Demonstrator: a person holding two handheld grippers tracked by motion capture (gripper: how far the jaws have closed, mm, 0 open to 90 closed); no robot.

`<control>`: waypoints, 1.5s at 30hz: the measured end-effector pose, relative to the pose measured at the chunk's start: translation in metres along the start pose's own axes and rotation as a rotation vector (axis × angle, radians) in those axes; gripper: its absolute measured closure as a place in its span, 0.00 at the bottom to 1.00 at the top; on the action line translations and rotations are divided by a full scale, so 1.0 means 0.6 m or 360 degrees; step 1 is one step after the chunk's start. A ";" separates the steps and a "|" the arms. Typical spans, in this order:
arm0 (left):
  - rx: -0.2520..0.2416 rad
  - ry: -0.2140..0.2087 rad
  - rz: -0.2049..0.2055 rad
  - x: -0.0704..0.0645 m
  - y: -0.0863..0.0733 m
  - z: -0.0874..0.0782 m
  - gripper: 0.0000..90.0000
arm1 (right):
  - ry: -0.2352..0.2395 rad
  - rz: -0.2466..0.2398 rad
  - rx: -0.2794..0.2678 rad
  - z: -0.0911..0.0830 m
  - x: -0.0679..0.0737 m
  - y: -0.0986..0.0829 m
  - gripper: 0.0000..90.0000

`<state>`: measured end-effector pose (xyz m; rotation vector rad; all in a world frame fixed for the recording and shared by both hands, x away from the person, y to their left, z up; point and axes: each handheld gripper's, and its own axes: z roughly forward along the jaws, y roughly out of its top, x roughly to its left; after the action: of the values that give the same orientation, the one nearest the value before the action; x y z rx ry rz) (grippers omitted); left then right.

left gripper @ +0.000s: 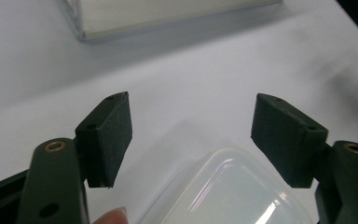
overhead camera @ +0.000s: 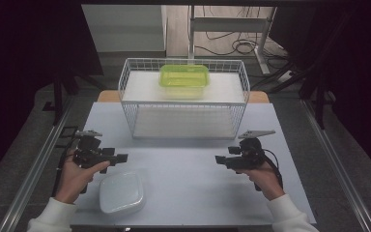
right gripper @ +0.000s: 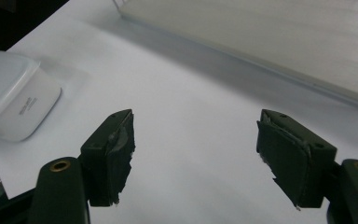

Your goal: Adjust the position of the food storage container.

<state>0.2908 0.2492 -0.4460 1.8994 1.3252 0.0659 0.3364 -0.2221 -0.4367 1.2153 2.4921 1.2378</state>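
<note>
1. The left gripper [overhead camera: 121, 157] is hovering just beside the white container [overhead camera: 121, 192], which is sitting upside down near the front left edge of the table [overhead camera: 183, 169]. In the left gripper view the jaws are standing wide apart, holding nothing, with a rounded corner of the container [left gripper: 228, 191] showing right below the gap.

2. The right gripper [overhead camera: 219, 159] is also hanging with its jaws spread and nothing between them, well apart from the container [right gripper: 14, 95] and pointing across the table toward it.

3. My take: the left one is going in for the grab, so I'd be lowering it until both pads straddle one side wall, not that rounded corner. Slick plastic probably slips off a corner pinch.

4. Squeezing gently seems smart, since thin walls like that likely flex.

5. The wire basket [overhead camera: 183, 99] with the green container [overhead camera: 184, 81] on top is sitting at the far side, so there's plenty of room for lifting straight up.
</note>
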 end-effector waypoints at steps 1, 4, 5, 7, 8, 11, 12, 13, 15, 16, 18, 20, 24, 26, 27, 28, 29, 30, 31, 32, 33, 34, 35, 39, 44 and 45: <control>0.0006 0.0019 0.0001 0.001 -0.003 -0.002 0.32 | 0.0000 0.0000 0.0000 0.000 0.000 0.000 0.31; 0.0021 0.0065 -0.0004 0.004 -0.017 -0.012 0.37 | 0.0017 -0.0016 0.0017 -0.002 0.004 -0.004 0.30; 0.0016 0.0061 -0.0015 0.005 -0.019 -0.016 0.39 | 0.0017 -0.0022 0.0016 -0.003 0.004 -0.004 0.30; 0.0013 0.0068 -0.0023 0.007 -0.023 -0.020 0.41 | 0.0015 -0.0025 0.0018 -0.004 0.004 -0.004 0.30; 0.0015 0.0075 -0.0029 0.008 -0.026 -0.024 0.43 | 0.0012 -0.0022 0.0019 -0.004 0.004 -0.005 0.30; 0.0023 0.0099 -0.0057 0.014 -0.038 -0.032 0.53 | 0.0003 -0.0017 0.0033 -0.002 0.002 -0.009 0.30; 0.0027 0.0110 -0.0074 0.017 -0.043 -0.034 0.56 | 0.0009 -0.0009 0.0041 -0.001 0.002 -0.010 0.30; 0.0033 0.0129 -0.0094 0.022 -0.052 -0.037 0.61 | 0.0037 0.0004 0.0049 0.000 0.004 -0.010 0.30; 0.0036 0.0150 -0.0106 0.026 -0.061 -0.042 0.68 | 0.0048 -0.0002 0.0047 0.002 0.006 -0.009 0.30; 0.0033 0.0156 -0.0113 0.028 -0.065 -0.045 0.72 | 0.0048 -0.0011 0.0049 0.002 0.007 -0.008 0.30; 0.0028 0.0162 -0.0120 0.030 -0.070 -0.049 0.76 | 0.0052 -0.0015 0.0050 0.003 0.009 -0.008 0.30; 0.0032 0.0168 -0.0121 0.032 -0.076 -0.053 0.88 | 0.0049 -0.0022 0.0061 0.005 0.009 -0.008 0.30; 0.0090 0.0182 -0.0109 0.035 -0.092 -0.060 0.97 | 0.0045 -0.0019 0.0063 0.007 0.007 -0.008 0.30; 0.0107 0.0197 -0.0114 0.037 -0.101 -0.064 0.99 | 0.0041 -0.0015 0.0061 0.007 0.007 -0.009 0.30; 0.0107 0.0197 -0.0114 0.037 -0.101 -0.064 1.00 | 0.0041 -0.0015 0.0061 0.007 0.007 -0.009 0.30; 0.0132 0.0209 -0.0115 0.037 -0.107 -0.065 1.00 | 0.0039 -0.0015 0.0063 0.007 0.006 -0.009 0.30; 0.0174 0.0221 -0.0112 0.038 -0.116 -0.063 1.00 | 0.0025 -0.0027 0.0068 0.007 0.008 -0.010 0.30; 0.0197 0.0228 -0.0112 0.038 -0.122 -0.063 1.00 | 0.0024 -0.0027 0.0067 0.007 0.008 -0.011 0.30; 0.0197 0.0228 -0.0112 0.038 -0.122 -0.063 1.00 | 0.0024 -0.0027 0.0067 0.007 0.008 -0.011 0.30; 0.0223 0.0233 -0.0107 0.038 -0.128 -0.062 1.00 | 0.0022 -0.0024 0.0067 0.007 0.007 -0.011 0.30; 0.0254 0.0246 -0.0107 0.038 -0.139 -0.062 1.00 | 0.0018 -0.0022 0.0069 0.007 0.007 -0.011 0.30; 0.0261 0.0250 -0.0112 0.037 -0.145 -0.062 1.00 | 0.0019 -0.0019 0.0071 0.007 0.006 -0.011 0.30; 0.0270 0.0245 -0.0116 0.037 -0.151 -0.062 1.00 | 0.0017 -0.0017 0.0073 0.008 0.005 -0.012 0.30; 0.0304 0.0232 -0.0117 0.032 -0.167 -0.061 1.00 | 0.0014 -0.0012 0.0072 0.008 0.004 -0.013 0.30; 0.0351 0.0200 -0.0112 0.022 -0.183 -0.053 1.00 | 0.0011 -0.0004 0.0079 0.009 0.004 -0.014 0.30; 0.0357 0.0200 -0.0106 0.021 -0.184 -0.051 1.00 | 0.0011 -0.0008 0.0079 0.010 0.004 -0.014 0.30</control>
<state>0.1976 0.2911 -0.4996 2.0638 1.5334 0.0026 0.3324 -0.2197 -0.4460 1.2175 2.5438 1.1876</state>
